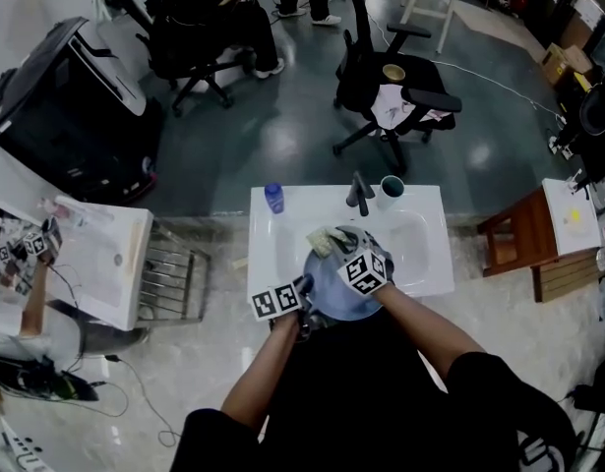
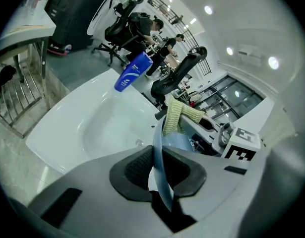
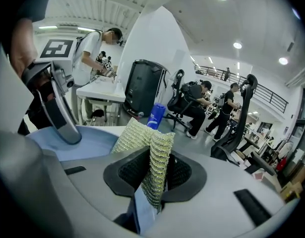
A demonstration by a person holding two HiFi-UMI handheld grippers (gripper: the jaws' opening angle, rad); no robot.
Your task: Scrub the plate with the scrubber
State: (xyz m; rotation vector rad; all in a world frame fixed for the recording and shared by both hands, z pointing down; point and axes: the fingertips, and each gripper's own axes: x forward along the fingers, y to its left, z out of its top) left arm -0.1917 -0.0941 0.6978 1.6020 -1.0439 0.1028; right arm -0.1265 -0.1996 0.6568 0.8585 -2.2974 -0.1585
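Scrubbing seems under way, not visibly finished: the left gripper [image 2: 159, 168] has its fingers clamped on the plate [image 1: 333, 285], and the right gripper [image 3: 153, 171] has its fingers pinching the scrubber [image 3: 140, 137] against it.

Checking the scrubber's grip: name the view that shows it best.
Right gripper view: the mesh scrubber sits centre, pinched between the jaws. Left gripper view shows it against the blue plate's rim; head view, only a small pale patch.

White sink tabletop [image 1: 428, 264] here: along its back rim, a blue bottle [image 1: 273, 198] stands left, dark faucet [image 1: 359, 194] centre, teal cup [image 1: 392, 191] just beside it.
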